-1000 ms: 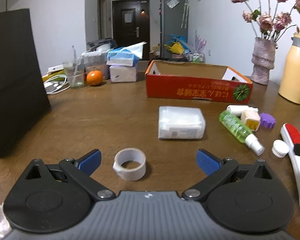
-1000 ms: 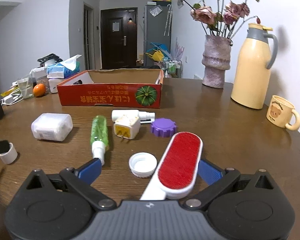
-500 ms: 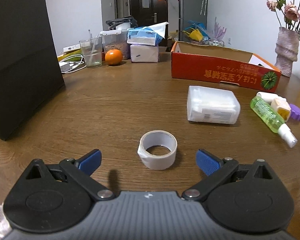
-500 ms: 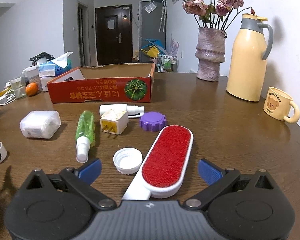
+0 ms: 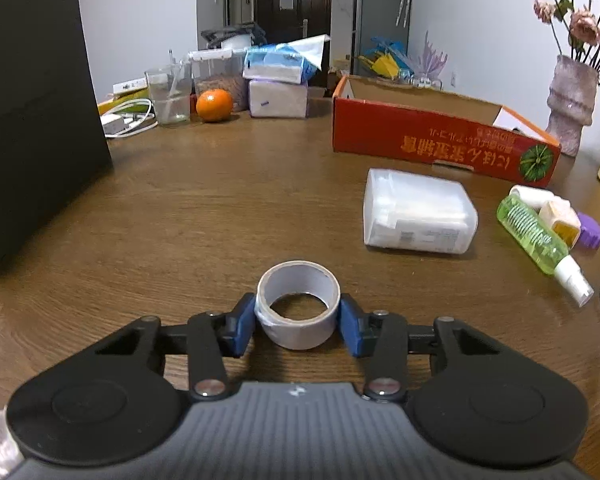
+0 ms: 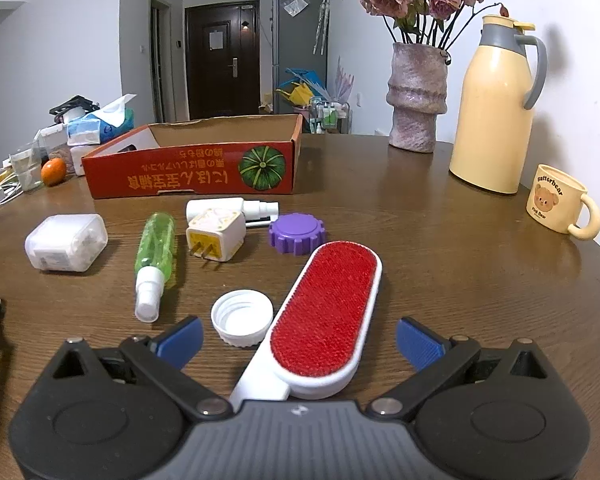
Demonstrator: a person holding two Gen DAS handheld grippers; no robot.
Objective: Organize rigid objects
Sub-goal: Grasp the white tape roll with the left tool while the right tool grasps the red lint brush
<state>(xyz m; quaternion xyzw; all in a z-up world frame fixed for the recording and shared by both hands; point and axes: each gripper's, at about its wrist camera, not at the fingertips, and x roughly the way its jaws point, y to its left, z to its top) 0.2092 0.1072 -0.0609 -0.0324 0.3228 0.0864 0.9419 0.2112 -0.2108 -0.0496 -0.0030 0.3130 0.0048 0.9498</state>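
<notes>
The left gripper (image 5: 297, 322) closes its jaws on a tape roll (image 5: 298, 304), well in front of the red cardboard box (image 5: 440, 148) on the table (image 5: 200, 208). The right gripper (image 6: 298, 344) gapes over a lint brush (image 6: 326, 308). Next, likely: lift the roll toward the box.

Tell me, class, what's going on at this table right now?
A person with a gripper in each hand is tidying loose items on a wooden table. The left gripper is closing on a roll of tape, its blue pads against both sides. The right gripper is open around a red lint brush lying flat. The red cardboard box waits behind.
</notes>
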